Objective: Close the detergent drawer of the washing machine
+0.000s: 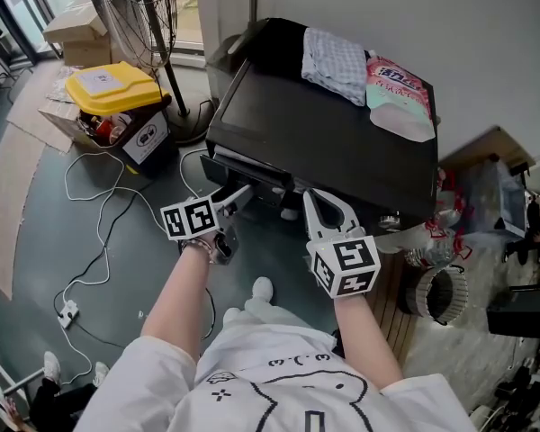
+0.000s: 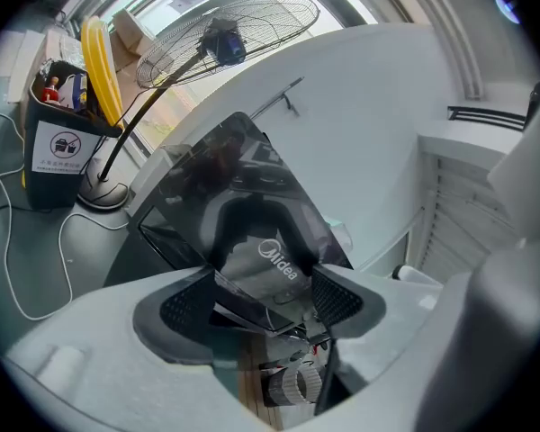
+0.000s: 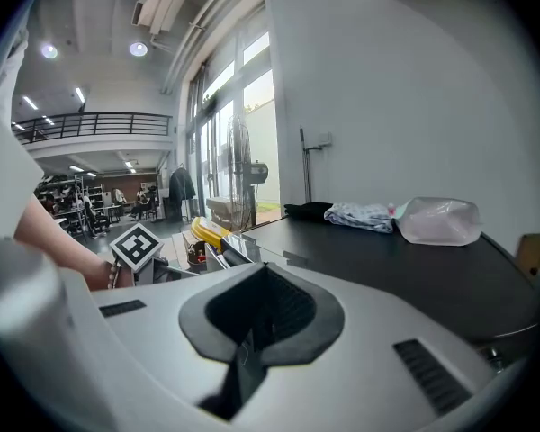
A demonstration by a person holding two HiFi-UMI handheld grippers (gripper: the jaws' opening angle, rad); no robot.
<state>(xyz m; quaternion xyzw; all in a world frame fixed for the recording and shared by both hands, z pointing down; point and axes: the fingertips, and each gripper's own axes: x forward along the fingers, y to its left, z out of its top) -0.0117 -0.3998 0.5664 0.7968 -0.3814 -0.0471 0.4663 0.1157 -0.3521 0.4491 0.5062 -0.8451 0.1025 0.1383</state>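
From the head view, the black washing machine (image 1: 342, 142) stands with its detergent drawer (image 1: 252, 173) pulled out at the front left corner. The left tongs (image 1: 237, 196) reach up to the drawer's front, and the right tongs (image 1: 320, 202) hover just beside it, under the machine's front edge. In the left gripper view the tongs (image 2: 261, 302) are spread apart, and the glossy dark drawer front (image 2: 270, 264) marked "Midea" sits between the pads – whether they touch it is unclear. In the right gripper view the tongs (image 3: 256, 318) are pressed together on nothing, level with the machine's top, where a cloth (image 3: 364, 214) and a pouch (image 3: 439, 220) lie.
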